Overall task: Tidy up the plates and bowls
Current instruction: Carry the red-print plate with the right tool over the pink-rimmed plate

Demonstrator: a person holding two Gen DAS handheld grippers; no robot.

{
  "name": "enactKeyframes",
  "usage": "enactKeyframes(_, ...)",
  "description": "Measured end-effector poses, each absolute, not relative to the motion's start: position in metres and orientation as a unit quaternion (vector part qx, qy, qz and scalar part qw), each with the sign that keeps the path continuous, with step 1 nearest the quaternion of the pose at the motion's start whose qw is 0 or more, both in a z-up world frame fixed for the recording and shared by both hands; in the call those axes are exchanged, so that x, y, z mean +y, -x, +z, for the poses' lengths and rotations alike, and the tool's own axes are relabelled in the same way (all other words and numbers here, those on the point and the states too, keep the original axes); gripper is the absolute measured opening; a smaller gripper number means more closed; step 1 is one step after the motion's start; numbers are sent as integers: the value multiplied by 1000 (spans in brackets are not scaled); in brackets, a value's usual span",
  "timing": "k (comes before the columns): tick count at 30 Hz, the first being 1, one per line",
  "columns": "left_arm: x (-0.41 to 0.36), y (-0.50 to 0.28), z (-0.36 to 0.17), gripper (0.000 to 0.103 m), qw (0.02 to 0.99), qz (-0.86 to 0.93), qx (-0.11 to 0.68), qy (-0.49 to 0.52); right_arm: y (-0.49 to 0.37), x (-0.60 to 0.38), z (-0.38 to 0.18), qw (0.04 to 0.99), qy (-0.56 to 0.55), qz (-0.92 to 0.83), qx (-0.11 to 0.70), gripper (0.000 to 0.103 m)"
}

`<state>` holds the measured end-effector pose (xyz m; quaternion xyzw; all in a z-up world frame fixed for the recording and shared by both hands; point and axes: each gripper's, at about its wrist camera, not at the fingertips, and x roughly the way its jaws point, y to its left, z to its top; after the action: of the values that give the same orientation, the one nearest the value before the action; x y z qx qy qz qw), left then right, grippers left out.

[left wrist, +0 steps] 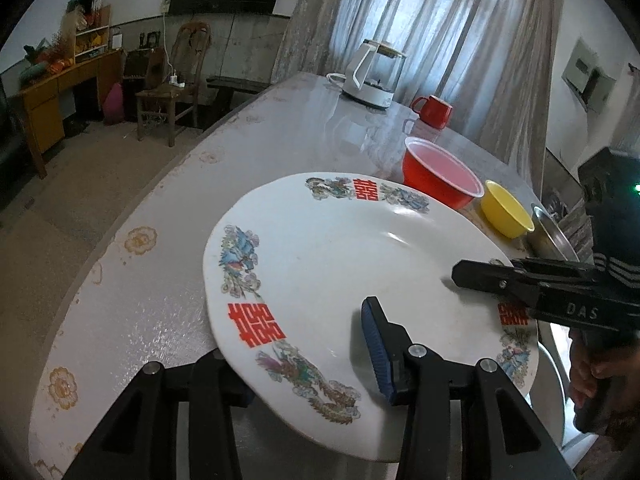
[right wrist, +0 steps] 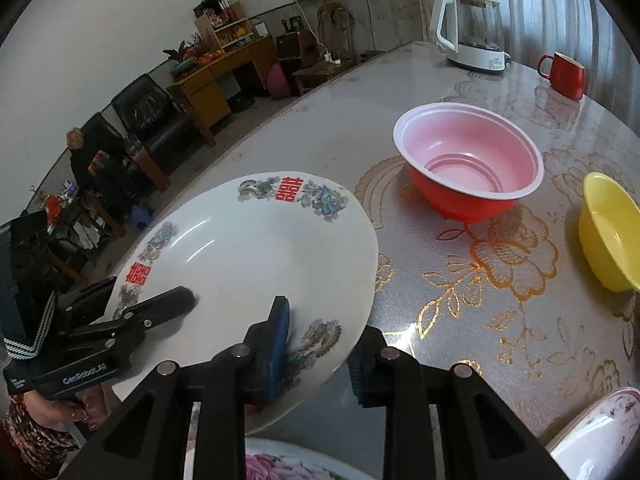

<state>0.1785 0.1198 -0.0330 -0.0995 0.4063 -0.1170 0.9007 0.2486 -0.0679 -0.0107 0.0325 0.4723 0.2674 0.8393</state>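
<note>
Jaws of the left gripper point(left wrist: 308, 376) and right gripper point(right wrist: 320, 356) both clamp the white plate point(left wrist: 332, 264) by opposite rims, tilted above the surface point(right wrist: 460, 300) near its edge. Beyond it stand a red bowl point(right wrist: 468, 196), a yellow bowl point(right wrist: 608, 236), a red mug point(right wrist: 562, 76) and a kettle point(right wrist: 470, 30).

left gripper point(left wrist: 308, 360): angled downward, jaws clamped over plate point(left wrist: 320, 256) rim | right gripper point(right wrist: 320, 344): angled downward, clamped likewise
</note>
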Motion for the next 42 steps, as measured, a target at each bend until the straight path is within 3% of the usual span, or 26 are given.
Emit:
enactKeyframes(26,-6,-123,42,46,919,-229,321,28,-128,-193,52,919,-89,164,348,26)
enactKeyframes(42,-105,-91,26,46,892,-285,351,-7,-56,-279,28,925,-150,75,342,26)
